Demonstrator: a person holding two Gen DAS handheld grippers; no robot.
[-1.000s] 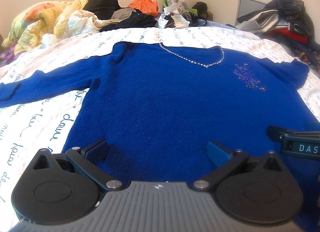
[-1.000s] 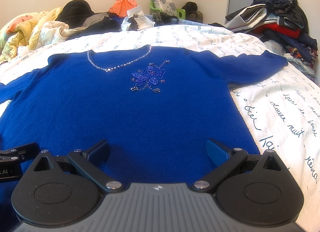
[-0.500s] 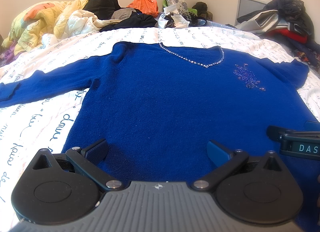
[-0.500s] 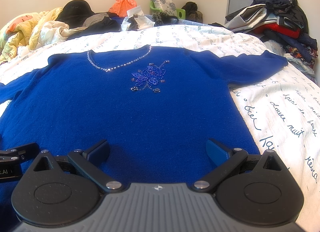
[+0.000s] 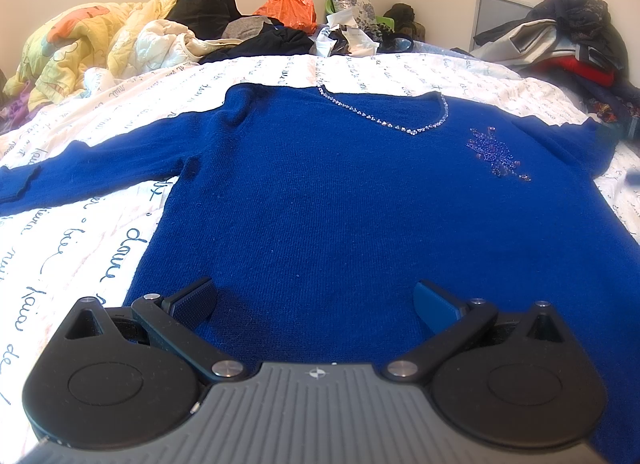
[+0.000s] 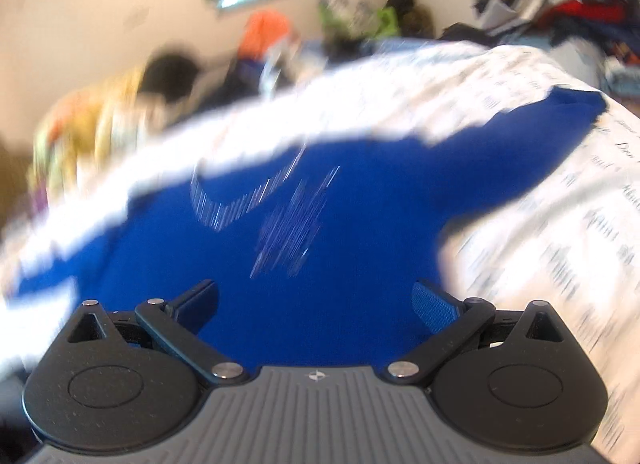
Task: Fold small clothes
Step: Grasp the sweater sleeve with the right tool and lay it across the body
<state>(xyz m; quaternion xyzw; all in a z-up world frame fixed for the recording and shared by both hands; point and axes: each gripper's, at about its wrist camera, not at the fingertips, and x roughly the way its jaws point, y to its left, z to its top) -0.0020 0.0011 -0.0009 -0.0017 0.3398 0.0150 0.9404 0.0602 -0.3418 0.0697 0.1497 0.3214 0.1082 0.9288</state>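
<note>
A royal blue sweater (image 5: 340, 200) lies flat, front up, on the bed, with a rhinestone neckline (image 5: 384, 120) and a beaded flower (image 5: 496, 156) on the chest. Its left sleeve (image 5: 80, 168) stretches out to the left. My left gripper (image 5: 316, 298) hovers open over the sweater's lower hem with nothing between its fingers. The right wrist view is heavily blurred. There the sweater (image 6: 320, 264) fills the middle, its right sleeve (image 6: 552, 144) reaches to the right, and my right gripper (image 6: 316, 298) stands open above the lower body, empty.
The bed carries a white sheet with blue script (image 5: 72, 248). A crumpled yellow quilt (image 5: 92, 48), dark clothes and an orange bag (image 5: 288, 4) crowd the far end. A heap of clothes (image 5: 568, 44) rises at the right.
The right gripper has swung and tilted fast, so its view is smeared and rotated. It has left the left wrist view's right edge. The left gripper and the sweater have not moved.
</note>
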